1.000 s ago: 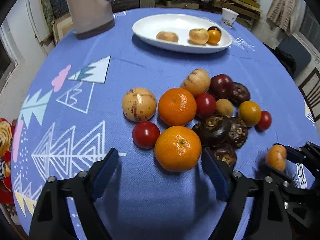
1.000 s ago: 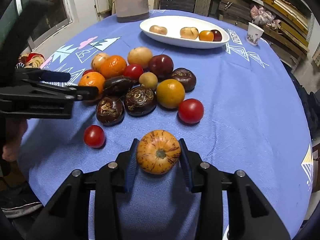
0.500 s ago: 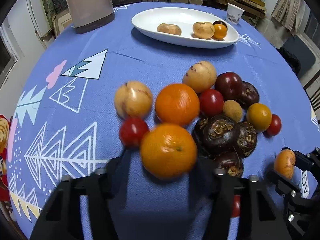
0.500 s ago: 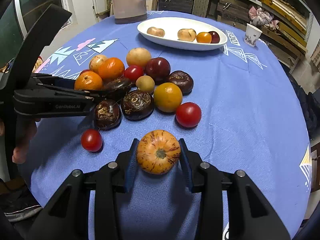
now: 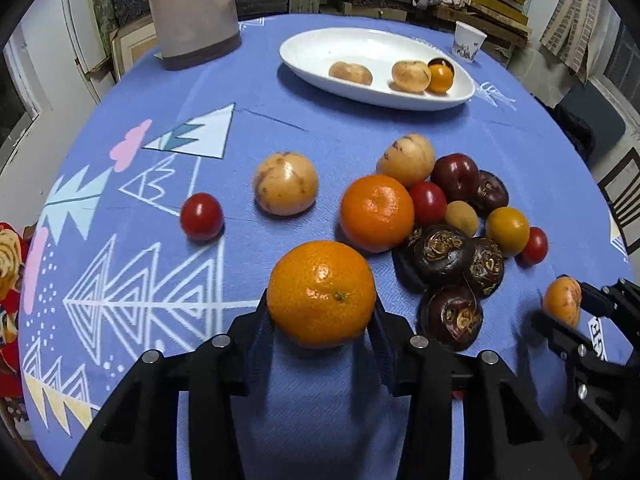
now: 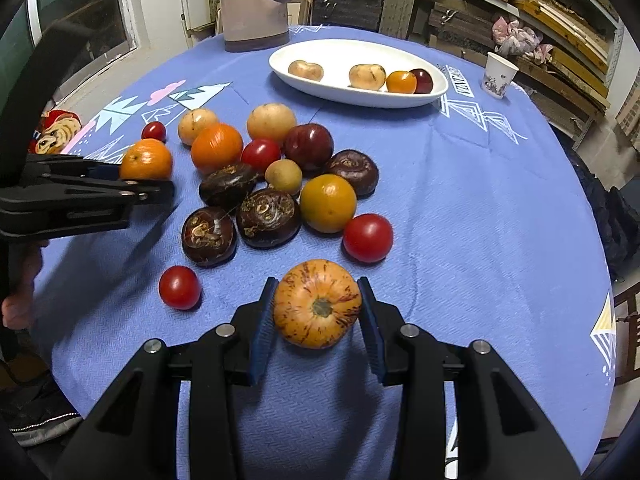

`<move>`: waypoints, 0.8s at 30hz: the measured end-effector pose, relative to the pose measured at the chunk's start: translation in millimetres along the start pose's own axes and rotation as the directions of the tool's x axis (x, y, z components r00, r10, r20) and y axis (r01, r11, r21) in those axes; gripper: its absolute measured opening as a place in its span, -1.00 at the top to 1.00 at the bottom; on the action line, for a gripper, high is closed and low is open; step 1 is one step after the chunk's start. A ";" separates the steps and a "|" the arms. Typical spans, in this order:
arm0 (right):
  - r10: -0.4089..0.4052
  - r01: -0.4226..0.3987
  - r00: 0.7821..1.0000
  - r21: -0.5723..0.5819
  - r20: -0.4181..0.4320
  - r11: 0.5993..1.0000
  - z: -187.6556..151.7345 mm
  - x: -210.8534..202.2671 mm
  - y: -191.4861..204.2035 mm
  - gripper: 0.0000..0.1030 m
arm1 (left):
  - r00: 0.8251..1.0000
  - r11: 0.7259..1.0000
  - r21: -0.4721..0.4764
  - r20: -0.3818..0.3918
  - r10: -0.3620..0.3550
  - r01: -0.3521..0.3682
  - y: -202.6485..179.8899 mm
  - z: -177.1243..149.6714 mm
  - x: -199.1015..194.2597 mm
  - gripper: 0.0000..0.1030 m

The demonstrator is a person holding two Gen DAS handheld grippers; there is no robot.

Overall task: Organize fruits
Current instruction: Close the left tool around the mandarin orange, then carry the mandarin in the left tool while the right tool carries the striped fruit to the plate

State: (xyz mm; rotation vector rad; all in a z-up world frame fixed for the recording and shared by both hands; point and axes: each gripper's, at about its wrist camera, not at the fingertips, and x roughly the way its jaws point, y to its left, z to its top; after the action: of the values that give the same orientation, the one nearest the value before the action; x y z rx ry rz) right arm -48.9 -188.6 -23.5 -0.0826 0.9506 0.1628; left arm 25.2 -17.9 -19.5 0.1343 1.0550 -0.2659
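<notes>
My left gripper (image 5: 320, 320) is shut on an orange mandarin (image 5: 321, 294) and holds it over the blue cloth; it also shows in the right wrist view (image 6: 146, 159). My right gripper (image 6: 318, 318) is shut on an orange striped fruit (image 6: 317, 304), seen in the left wrist view (image 5: 562, 306) too. A pile of fruits lies mid-table: a second mandarin (image 5: 377, 213), pale yellow fruits (image 5: 286, 189), dark water chestnuts (image 5: 440, 250), red tomatoes (image 5: 201, 216). A white oval plate (image 5: 312, 46) at the far side holds several fruits.
A tall beige jug (image 5: 192, 12) stands at the far left of the round table. A paper cup (image 5: 468, 42) stands right of the plate. A loose red tomato (image 6: 179, 287) lies left of my right gripper. Shelves and clutter surround the table.
My left gripper closed on the near mandarin and lifted it. A red tomato rolled away to the left. My right gripper kept its hold on the striped fruit.
</notes>
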 end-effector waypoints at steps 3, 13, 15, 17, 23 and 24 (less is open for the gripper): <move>-0.005 0.005 1.000 0.001 0.027 1.000 4.7 -6.8 -1.2 0.25 | 0.999 1.000 0.005 0.033 0.008 -0.008 2.6 2.0 -11.9 0.12; -0.017 0.016 0.993 0.011 0.121 1.000 48.3 -29.2 -12.5 0.25 | 0.995 0.999 0.039 0.103 0.005 -0.009 1.3 36.2 -39.6 0.12; -0.013 0.011 0.991 0.015 0.130 1.000 59.2 -29.5 -15.2 0.25 | 0.993 0.999 0.050 0.116 0.016 -0.022 0.1 49.7 -40.9 0.12; -0.007 0.005 0.990 0.016 0.141 1.000 73.2 -27.6 -16.7 0.25 | 0.994 0.998 0.052 0.110 0.017 -0.022 -0.2 61.9 -38.6 0.12; 0.003 -0.007 0.990 0.028 0.142 1.000 108.8 -8.1 -22.0 0.25 | 0.995 0.997 0.073 0.102 0.017 -0.025 -5.2 98.6 -27.1 0.12; -0.001 -0.004 0.990 0.031 0.138 1.000 114.7 -3.4 -23.6 0.25 | 0.995 0.997 0.072 0.094 0.016 -0.023 -5.7 106.9 -22.2 0.12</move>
State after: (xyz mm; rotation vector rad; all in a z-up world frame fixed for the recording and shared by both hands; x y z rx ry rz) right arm 45.4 -195.9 45.7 -0.0415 0.8148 0.1531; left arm 103.1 -45.2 52.3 0.1955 0.9516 -0.2906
